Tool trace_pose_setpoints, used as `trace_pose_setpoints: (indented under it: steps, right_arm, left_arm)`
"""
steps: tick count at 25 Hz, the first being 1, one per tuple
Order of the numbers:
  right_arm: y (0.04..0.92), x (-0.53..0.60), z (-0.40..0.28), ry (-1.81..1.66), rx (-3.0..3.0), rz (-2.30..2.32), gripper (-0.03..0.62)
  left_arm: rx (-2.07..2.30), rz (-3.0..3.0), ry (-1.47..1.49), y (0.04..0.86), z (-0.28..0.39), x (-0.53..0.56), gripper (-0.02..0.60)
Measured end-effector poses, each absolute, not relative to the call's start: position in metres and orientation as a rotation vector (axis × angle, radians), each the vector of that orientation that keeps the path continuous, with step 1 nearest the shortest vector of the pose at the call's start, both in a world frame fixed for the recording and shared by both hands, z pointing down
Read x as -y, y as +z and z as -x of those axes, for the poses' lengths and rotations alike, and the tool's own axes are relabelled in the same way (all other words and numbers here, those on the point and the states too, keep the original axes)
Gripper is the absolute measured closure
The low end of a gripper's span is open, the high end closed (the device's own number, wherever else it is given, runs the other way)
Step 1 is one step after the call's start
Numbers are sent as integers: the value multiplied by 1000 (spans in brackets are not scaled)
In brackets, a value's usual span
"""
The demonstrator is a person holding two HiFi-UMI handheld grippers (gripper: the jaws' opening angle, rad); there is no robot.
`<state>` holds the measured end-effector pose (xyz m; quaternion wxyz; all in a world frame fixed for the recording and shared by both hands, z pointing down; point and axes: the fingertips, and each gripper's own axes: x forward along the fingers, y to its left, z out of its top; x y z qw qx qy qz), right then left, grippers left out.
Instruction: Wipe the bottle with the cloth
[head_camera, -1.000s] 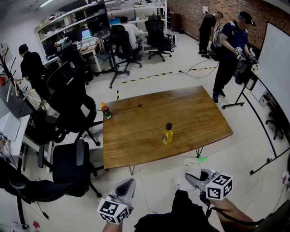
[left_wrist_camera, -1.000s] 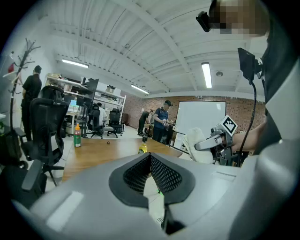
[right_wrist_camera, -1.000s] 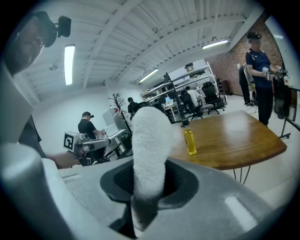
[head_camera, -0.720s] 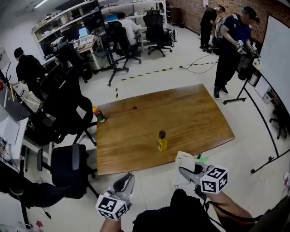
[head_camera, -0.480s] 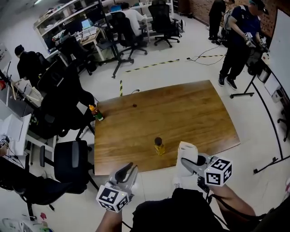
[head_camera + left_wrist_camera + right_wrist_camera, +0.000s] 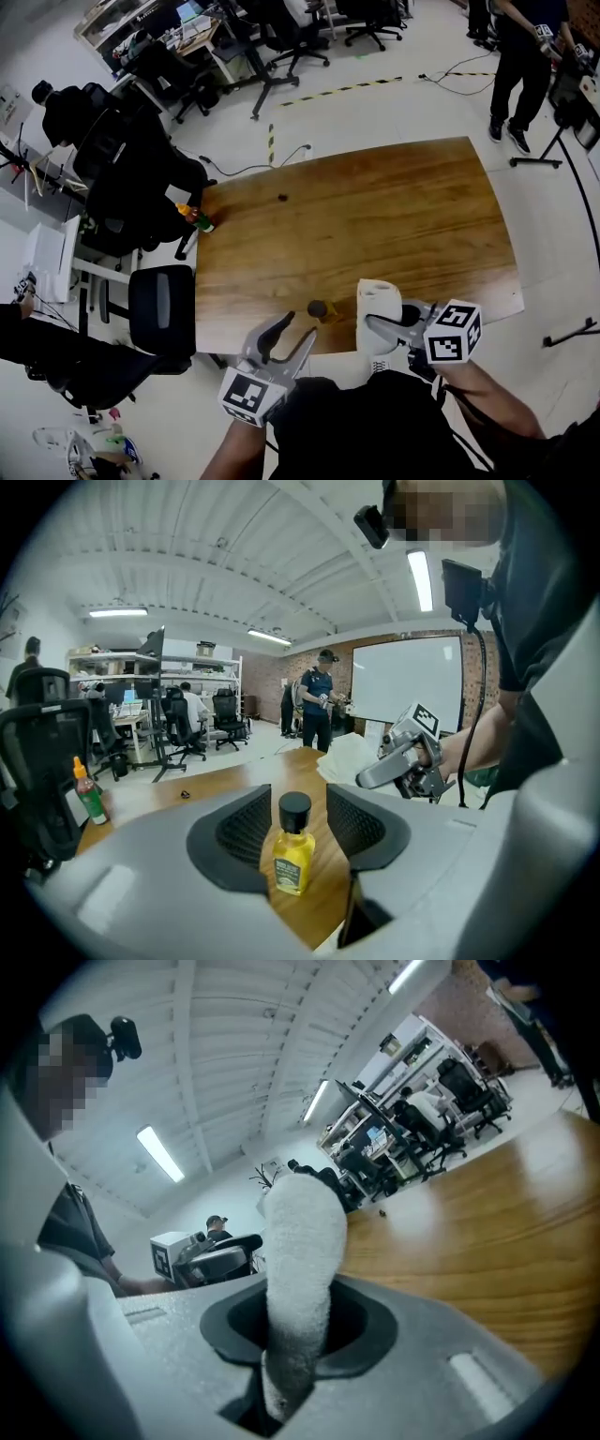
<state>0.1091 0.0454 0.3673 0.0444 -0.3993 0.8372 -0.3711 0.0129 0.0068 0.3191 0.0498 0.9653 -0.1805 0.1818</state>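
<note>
A small yellow bottle (image 6: 319,309) with a black cap stands upright near the front edge of the wooden table (image 6: 394,216). My left gripper (image 6: 292,336) reaches toward it from the near side. Its jaws have just been opening and stand open. In the left gripper view the bottle (image 6: 293,850) stands between the jaws, and the pads (image 6: 246,825) do not touch it. My right gripper (image 6: 377,324) is shut on a white cloth (image 6: 376,298), just right of the bottle. In the right gripper view the cloth (image 6: 300,1241) sticks up out of the jaws.
A green bottle with an orange cap (image 6: 195,217) stands at the table's left edge, and a small dark object (image 6: 283,198) lies farther back. Black office chairs (image 6: 159,309) crowd the left side. A person (image 6: 525,47) stands beyond the far right corner.
Both grippers have moved forward from the floor side to the table's front edge. The left jaws have gone from shut to open, now around the bottle. The cloth stays in the right gripper.
</note>
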Motion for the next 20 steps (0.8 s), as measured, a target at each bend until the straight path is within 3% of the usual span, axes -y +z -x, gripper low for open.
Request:
trace_pose_setpoints:
  steps: [11,13,16,20]
  right_arm:
    - [398,11,-95,-1254,-2479,969,520]
    - [402,22,-90,-1272,-2482,913,520]
    - [398,32,-84,-1297,-2465,826,520]
    - [374,34,-80,-1266,-2490,707,520]
  left_arm:
    - [506,-2919,587,353,-43,11,299]
    - [497,-2936,577,357,-45,15,312]
    - [510,-2928,588,362,-45,15,403]
    - [475,-2913,579,363,-46,10,408]
